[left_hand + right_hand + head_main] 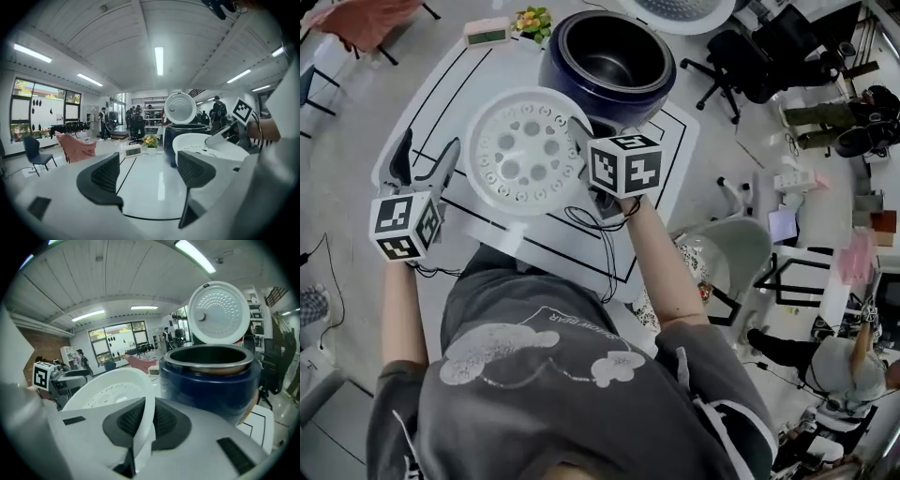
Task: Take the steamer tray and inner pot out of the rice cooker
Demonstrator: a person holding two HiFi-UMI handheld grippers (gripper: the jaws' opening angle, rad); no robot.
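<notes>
While the steamer tray [525, 150] is out, the cooker [206, 390] holds its pot [211, 364].

Long strip lights [159, 60] and wide windows [28, 108] brighten a room with black office chairs [741, 61].

I see the steamer tray [525, 150] as smooth white plastic. The rice cooker [211, 385] has a glossy dark blue shell, and its inner pot [206, 364] shows a dull metal rim. The table [154, 187] is glossy white
</notes>
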